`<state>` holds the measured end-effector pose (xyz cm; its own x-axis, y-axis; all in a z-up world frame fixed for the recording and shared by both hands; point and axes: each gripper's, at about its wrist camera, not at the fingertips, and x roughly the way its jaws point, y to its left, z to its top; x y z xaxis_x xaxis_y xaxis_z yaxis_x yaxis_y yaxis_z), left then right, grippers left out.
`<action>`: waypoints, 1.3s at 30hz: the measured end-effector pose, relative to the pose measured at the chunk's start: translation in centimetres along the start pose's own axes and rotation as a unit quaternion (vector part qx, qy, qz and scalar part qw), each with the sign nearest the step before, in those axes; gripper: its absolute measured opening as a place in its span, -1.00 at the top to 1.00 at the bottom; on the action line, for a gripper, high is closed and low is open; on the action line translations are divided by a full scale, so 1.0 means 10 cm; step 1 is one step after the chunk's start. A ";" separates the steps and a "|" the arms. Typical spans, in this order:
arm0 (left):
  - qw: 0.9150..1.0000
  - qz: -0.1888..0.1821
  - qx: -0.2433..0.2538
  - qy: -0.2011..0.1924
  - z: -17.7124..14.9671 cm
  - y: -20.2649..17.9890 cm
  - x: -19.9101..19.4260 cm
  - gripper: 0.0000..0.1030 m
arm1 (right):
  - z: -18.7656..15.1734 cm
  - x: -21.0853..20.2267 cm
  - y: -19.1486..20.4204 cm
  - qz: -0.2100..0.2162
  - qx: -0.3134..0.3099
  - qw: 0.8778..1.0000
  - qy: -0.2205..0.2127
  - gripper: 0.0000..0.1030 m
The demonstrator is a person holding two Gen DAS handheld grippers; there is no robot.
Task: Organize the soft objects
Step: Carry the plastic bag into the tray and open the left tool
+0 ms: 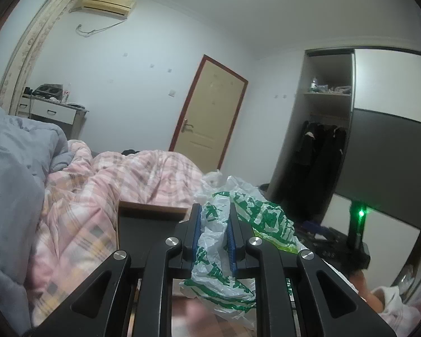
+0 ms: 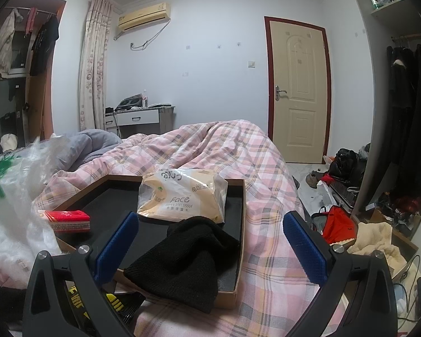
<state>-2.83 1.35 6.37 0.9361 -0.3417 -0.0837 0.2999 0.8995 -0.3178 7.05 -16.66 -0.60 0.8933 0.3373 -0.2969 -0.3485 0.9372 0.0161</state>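
- The left gripper (image 1: pixel 214 226) is clamped on a white plastic bag with green print (image 1: pixel 219 241); the thin film is bunched between its blue pads (image 1: pixel 197 233), and the rest of the bag spills out in front and below
- In the right wrist view that same bag shows as a blurred white-and-green mass at the far left edge, above the bed
- The right gripper (image 2: pixel 210 234) hangs with its jaws wide apart and nothing between them, pointing slightly down over a shallow tray (image 2: pixel 242 216) with a black lining and a brown rim
- The tray lies on a pink plaid quilt (image 2: pixel 238 146) that covers the bed; a grey duvet (image 2: pixel 89 143) is heaped further back on the left
- Inside the tray, a pack of soft tissues (image 2: pixel 182 193) sits toward the far side
- A black knitted hat (image 2: pixel 182 261) lies at the near end, draped partly over the tray's rim
- A small red packet (image 2: pixel 67 220) rests at the tray's left edge
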 end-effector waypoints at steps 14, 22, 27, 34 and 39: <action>0.986 0.123 -0.037 0.106 -0.21 0.44 0.80 0.76 | -0.01 -0.01 -0.01 0.000 -0.001 1.000 0.000 -0.98; 0.985 0.139 -0.016 0.101 -0.29 0.38 0.80 -0.43 | -0.01 0.00 -0.01 0.000 -0.002 1.000 0.001 -0.98; 0.988 0.141 -0.021 0.054 -0.26 0.36 0.61 -0.75 | -0.01 -0.01 -0.01 0.001 -0.001 1.000 0.001 -0.98; 0.987 0.156 -0.024 0.041 -0.29 0.35 0.41 -0.85 | -0.01 -0.02 -0.01 -0.001 -0.004 1.000 0.002 -0.98; 0.986 0.169 -0.004 0.011 -0.33 0.22 0.18 -1.00 | -0.03 -0.04 0.05 -0.009 -0.020 1.000 -0.002 -0.98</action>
<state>-1.06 1.76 2.42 0.9782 -0.0293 -0.2055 -0.0292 0.9607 -0.2761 6.47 -16.36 -0.74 0.9009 0.3200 -0.2932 -0.3425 0.9391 -0.0275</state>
